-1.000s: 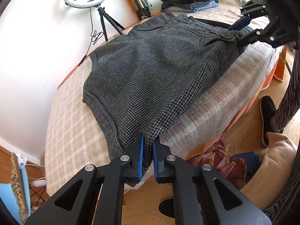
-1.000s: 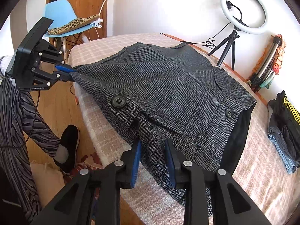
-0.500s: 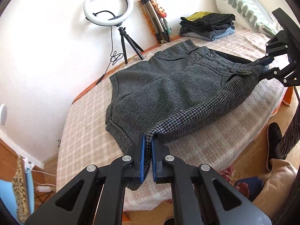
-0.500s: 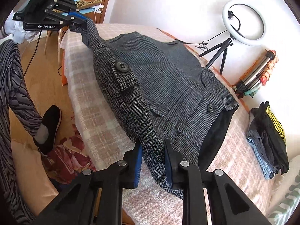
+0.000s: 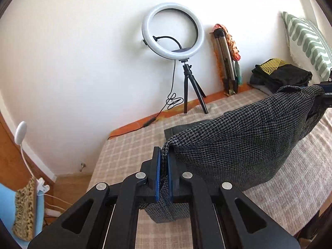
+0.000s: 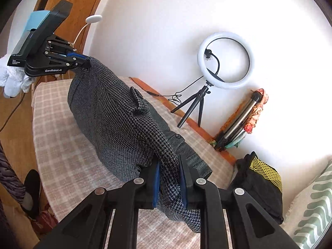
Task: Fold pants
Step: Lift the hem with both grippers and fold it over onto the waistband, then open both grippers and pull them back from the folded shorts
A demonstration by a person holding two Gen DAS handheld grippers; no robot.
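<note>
Above checked bed (image 5: 128,151), both grippers (image 5: 164,174) (image 6: 169,178) clamping lifted pants (image 6: 124,124), ring light (image 5: 172,29) behind

The black two-finger left gripper (image 6: 83,61) has white letters on its side that say "GenRobot.AI". A tiny white label beside it is too small to read.

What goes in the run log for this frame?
left tool: clamps grey houndstooth pants | right tool: clamps pants | near edge lifted
</note>
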